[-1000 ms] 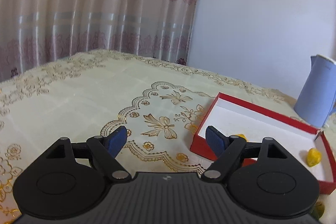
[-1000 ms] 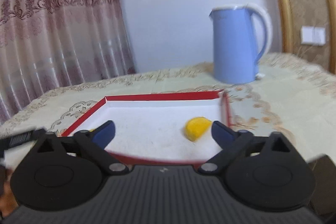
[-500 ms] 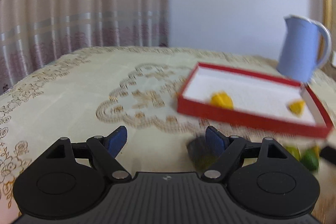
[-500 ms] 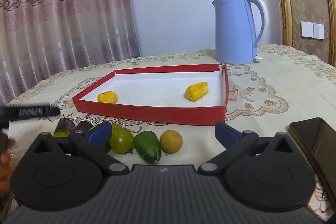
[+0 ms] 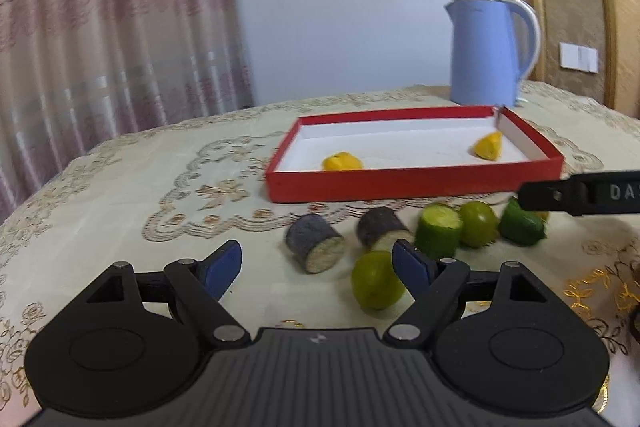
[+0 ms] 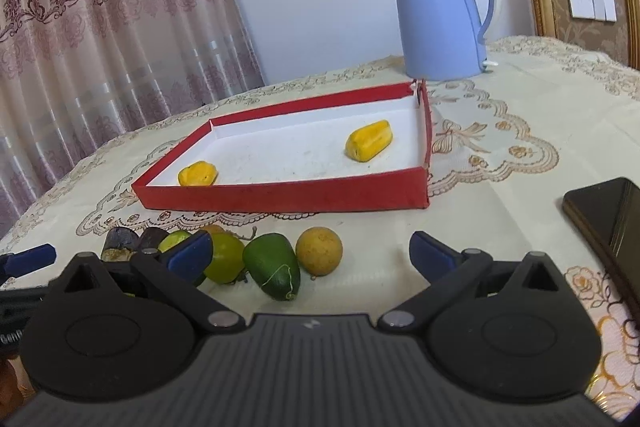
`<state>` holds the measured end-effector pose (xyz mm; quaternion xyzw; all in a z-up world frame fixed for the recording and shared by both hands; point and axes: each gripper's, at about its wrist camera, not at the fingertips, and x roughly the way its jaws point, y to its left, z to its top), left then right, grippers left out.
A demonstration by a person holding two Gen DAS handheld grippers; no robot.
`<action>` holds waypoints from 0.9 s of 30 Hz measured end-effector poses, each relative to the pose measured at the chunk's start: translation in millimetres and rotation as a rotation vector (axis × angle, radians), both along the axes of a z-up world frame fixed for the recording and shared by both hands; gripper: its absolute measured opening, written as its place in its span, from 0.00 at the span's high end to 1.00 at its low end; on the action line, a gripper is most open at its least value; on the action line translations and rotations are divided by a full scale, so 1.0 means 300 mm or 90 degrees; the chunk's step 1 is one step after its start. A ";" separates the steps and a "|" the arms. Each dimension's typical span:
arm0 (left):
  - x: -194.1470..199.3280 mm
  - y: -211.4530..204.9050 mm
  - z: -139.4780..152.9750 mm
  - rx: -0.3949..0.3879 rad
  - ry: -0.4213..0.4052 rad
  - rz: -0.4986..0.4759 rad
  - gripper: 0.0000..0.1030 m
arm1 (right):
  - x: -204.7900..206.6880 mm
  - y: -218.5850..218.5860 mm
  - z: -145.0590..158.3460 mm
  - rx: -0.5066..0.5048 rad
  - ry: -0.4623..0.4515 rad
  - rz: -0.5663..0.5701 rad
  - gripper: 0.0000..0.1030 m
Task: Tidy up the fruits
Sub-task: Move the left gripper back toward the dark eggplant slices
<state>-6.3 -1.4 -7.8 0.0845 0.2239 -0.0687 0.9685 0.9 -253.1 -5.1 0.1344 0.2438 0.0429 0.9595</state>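
Observation:
A red box point(image 5: 412, 183) point(image 6: 280, 195) with a white floor holds two yellow fruit pieces point(image 5: 342, 161) point(image 6: 369, 140). In front of it lie loose fruits: two dark cut pieces point(image 5: 316, 249), a cut green piece point(image 5: 438, 231), green limes point(image 5: 374, 281) point(image 6: 226, 257), a green avocado-like fruit point(image 6: 274, 267) and a brown round fruit point(image 6: 319, 251). My left gripper point(image 5: 316, 269) is open and empty, low over the cloth just before the dark piece and lime. My right gripper point(image 6: 310, 257) is open and empty, with the fruit row between its fingers.
A blue kettle point(image 5: 486, 51) point(image 6: 440, 7) stands behind the box. A black phone point(image 6: 608, 215) lies at the right on the embroidered tablecloth point(image 5: 120, 195). The right gripper's black body point(image 5: 580, 193) reaches in from the right over the fruits. Curtains and a wall lie behind.
Both grippers have pulled back from the box and dropped lower, so the loose fruits in front of the box come into view. The left one swung right. Both stay open.

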 end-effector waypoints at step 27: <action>0.069 -0.004 -0.052 0.024 0.090 0.096 0.07 | 0.010 -0.022 -0.007 0.031 0.005 0.007 0.00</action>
